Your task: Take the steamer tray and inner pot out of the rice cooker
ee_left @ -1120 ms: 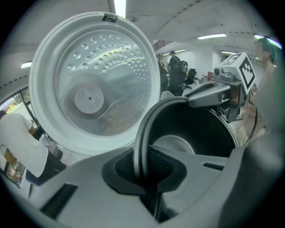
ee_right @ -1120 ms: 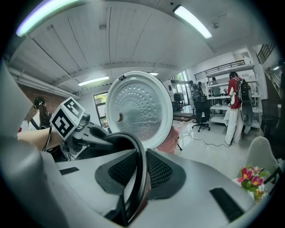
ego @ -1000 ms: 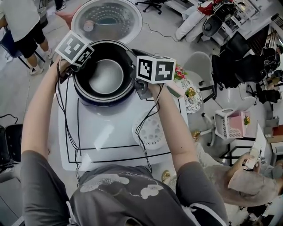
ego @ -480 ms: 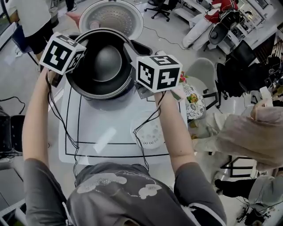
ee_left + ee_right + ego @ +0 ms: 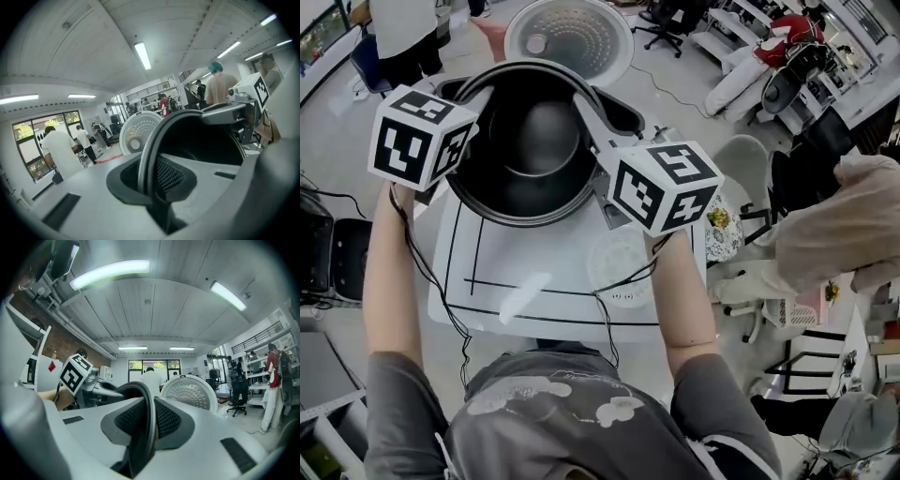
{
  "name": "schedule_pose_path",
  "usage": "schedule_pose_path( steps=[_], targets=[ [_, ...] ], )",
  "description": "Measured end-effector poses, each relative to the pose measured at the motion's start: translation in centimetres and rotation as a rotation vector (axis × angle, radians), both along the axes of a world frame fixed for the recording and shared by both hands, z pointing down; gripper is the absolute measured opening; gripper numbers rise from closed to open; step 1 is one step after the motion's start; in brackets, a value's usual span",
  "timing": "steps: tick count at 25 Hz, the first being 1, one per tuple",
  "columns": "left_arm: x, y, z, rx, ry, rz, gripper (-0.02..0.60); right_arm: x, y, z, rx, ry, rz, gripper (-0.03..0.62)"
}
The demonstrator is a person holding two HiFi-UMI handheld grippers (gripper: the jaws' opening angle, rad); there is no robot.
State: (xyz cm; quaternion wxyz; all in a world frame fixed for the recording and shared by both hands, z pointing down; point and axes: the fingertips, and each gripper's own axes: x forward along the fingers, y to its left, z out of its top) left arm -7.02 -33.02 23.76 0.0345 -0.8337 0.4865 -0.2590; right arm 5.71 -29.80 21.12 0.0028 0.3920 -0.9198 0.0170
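Black inside and grey at the lip, the inner pot [image 5: 530,141] hangs between the two tongs above the rice cooker [image 5: 623,114]. The cooker's dark body shows past the pot's far edge, and its round perforated lid [image 5: 569,37] stands open behind.

The left tongs [image 5: 151,180] are closed on the pot's rim at its left side. One meshed pad sits outside the lip and the other inside, both pressed against it. The right tongs [image 5: 147,422] pinch the opposite side of the rim in the same way, with the lip running edge-on between the pads.

On the white desk [image 5: 487,253], marked with black lines, lies a pale round disc with small holes, probably the steamer tray [image 5: 621,267]. It sits under the right forearm, near the front edge and apart from the cooker.
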Motion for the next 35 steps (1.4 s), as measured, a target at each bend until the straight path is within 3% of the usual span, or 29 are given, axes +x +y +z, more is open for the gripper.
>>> schedule_pose_path(
  steps=[6, 17, 26, 35],
  targets=[
    [-3.0, 5.6, -2.0, 0.042, 0.008, 0.002, 0.041, -3.3, 5.5, -1.9, 0.046, 0.015, -0.026, 0.08],
    [-7.9, 16.6, 1.6, -0.033, 0.024, 0.041, 0.041, -8.6, 16.8, 1.4, -0.021, 0.062, -0.002, 0.078],
    [-7.1, 22.4, 8.9, -0.171, 0.058, 0.076, 0.043, -8.1, 22.4, 7.9, -0.169, 0.098, 0.028, 0.078],
    [-4.2, 22.6, 19.6, -0.382, 0.059, 0.11, 0.043, -5.1, 22.4, 18.0, -0.371, 0.102, 0.079, 0.08]
  ],
)
